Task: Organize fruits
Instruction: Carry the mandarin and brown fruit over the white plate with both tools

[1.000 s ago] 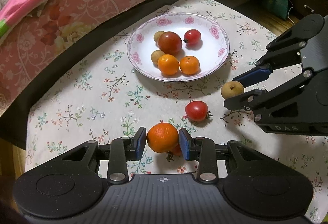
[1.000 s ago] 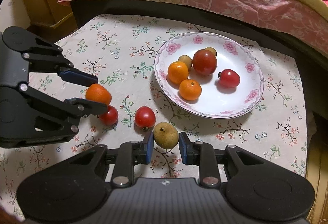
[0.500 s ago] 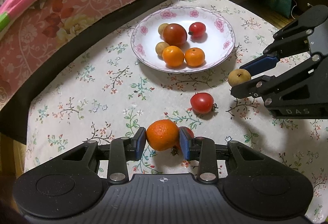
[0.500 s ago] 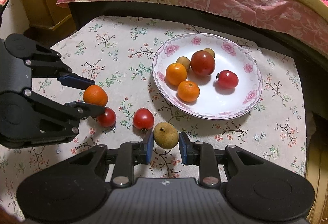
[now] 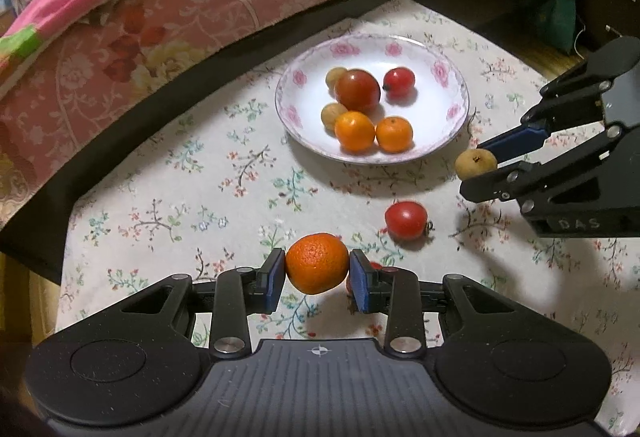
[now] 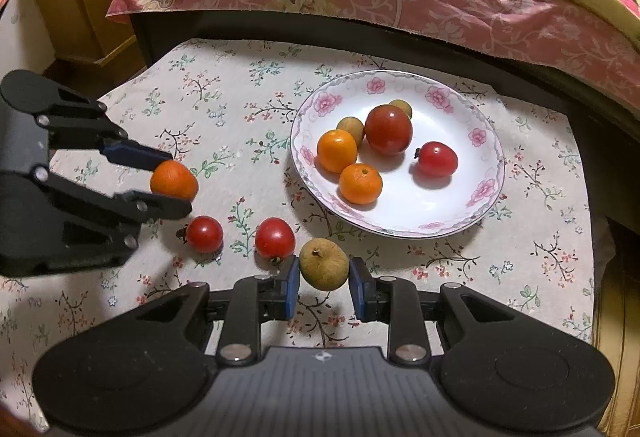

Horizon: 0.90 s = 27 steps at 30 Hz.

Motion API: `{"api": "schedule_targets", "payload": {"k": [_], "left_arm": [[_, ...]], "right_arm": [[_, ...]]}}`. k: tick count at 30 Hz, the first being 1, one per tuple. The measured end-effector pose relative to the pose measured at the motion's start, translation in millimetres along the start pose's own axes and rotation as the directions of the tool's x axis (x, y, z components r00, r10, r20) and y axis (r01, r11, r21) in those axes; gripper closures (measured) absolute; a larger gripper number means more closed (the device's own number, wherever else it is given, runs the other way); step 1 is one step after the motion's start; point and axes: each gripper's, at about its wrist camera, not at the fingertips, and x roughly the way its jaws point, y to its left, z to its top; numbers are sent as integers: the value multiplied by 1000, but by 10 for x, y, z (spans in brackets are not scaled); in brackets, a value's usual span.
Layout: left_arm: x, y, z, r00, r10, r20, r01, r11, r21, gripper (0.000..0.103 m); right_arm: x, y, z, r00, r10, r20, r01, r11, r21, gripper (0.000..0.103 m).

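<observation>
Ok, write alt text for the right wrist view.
The right claw grips a small round tan-brown fruit just above a floral tablecloth. At left, the left claw holds a small orange mandarin, with two red tomatoes loose on the cloth. Behind sits a white flower-rimmed plate of fruit.

A low table covered with a cream floral tablecloth [image 6: 224,105] stands beside a bed. Directly on the cloth rest a white plate with pink flowers [image 6: 486,193] near the far edge and two small red tomatoes [image 6: 204,233] [image 6: 275,237] side by side, near the plate.
</observation>
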Motion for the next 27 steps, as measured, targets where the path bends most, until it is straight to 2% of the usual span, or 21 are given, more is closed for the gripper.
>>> {"api": "schedule_targets", "payload": {"k": [15, 27], "left_arm": [[108, -164, 404, 998, -31, 61, 30, 999, 19, 60], [248, -265, 647, 996, -39, 79, 36, 999, 34, 60]], "right_arm": [[-25, -266, 172, 998, -34, 44, 31, 998, 57, 76], [29, -425, 257, 997, -51, 57, 47, 995, 85, 76]]}}
